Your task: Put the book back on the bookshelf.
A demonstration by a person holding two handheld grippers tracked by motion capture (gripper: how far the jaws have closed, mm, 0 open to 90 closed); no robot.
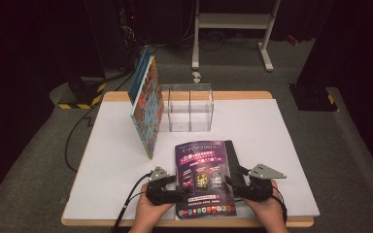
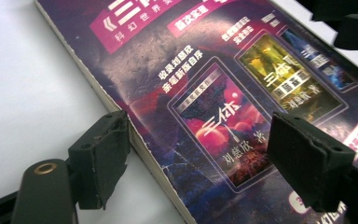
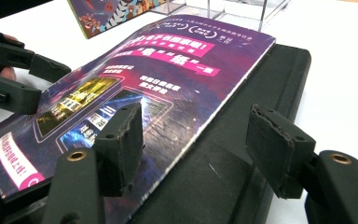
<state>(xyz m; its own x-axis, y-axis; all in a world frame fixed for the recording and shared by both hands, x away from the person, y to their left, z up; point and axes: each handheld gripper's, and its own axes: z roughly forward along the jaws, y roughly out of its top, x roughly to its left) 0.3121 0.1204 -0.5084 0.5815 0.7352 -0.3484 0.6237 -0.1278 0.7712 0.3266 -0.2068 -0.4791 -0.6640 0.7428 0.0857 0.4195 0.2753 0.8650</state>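
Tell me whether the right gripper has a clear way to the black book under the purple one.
Probably yes: the right gripper has open jaws at the black book's exposed right edge; the purple book leaves that strip bare.

Purple book (image 1: 205, 177) flat on the counter (image 1: 281, 145).
We see its glossy cover facing up, lying atop a black book (image 3: 261, 116).
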